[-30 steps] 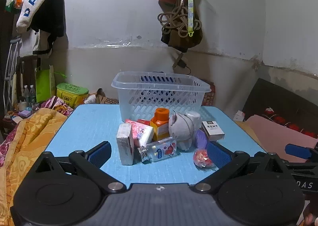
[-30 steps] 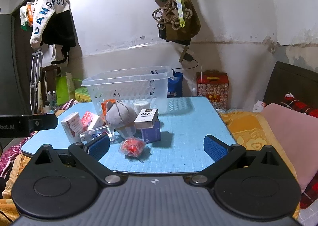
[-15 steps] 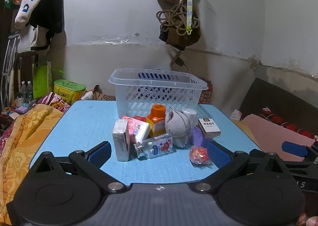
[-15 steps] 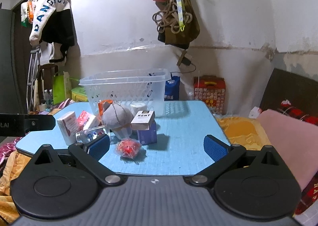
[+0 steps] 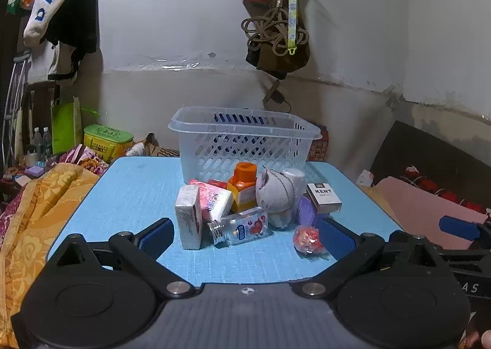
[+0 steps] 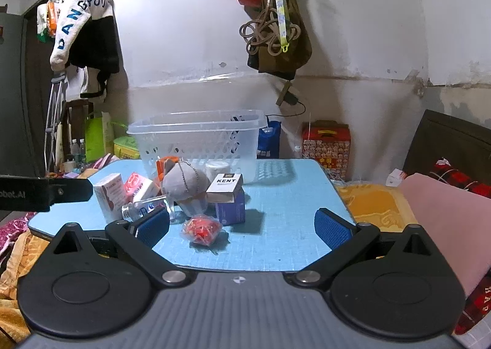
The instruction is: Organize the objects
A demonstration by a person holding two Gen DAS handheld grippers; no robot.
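The small white box [image 6: 225,184] resting on the purple box [image 6: 230,210] reads "KENT" on its top. The white sleeve [image 6: 72,22] hanging on the wall shows blue letters "DANGROU". The black bar [image 6: 36,192] at the left edge of the right wrist view carries "bot.AI". The print on the other packets is too small to read.

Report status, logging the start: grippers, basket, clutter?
Left gripper open, right gripper open, both empty. Clear slotted plastic basket looks empty. Items piled before it; red wrapped candy nearest right gripper.
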